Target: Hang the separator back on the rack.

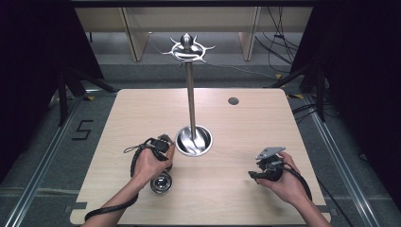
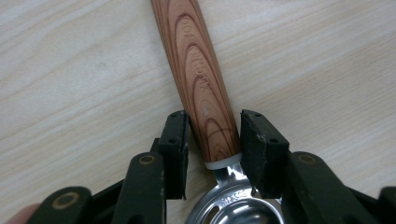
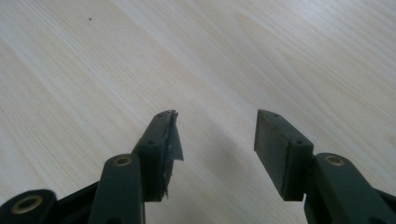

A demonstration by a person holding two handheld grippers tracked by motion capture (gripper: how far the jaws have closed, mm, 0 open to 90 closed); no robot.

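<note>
A metal strainer spoon with a wooden handle (image 2: 201, 79) lies flat on the table; its shiny bowl (image 1: 161, 183) shows just below the person's left hand. My left gripper (image 2: 214, 135) (image 1: 165, 163) straddles the handle right by the white collar, with a thin gap at each pad, so it is open around it. My right gripper (image 3: 215, 135) (image 1: 254, 176) is held at the front right, open, with nothing but bare table between its pads. The left pad (image 3: 163, 140) of that gripper carries a loose flap of tape.
A steel stand rises mid-table: a round dish base (image 1: 194, 141), a tall pole (image 1: 191, 101) and a ring of hooks (image 1: 187, 48) on top. A dark round hole (image 1: 233, 100) marks the table (image 1: 246, 127) at the far right. Black curtains and cables surround it.
</note>
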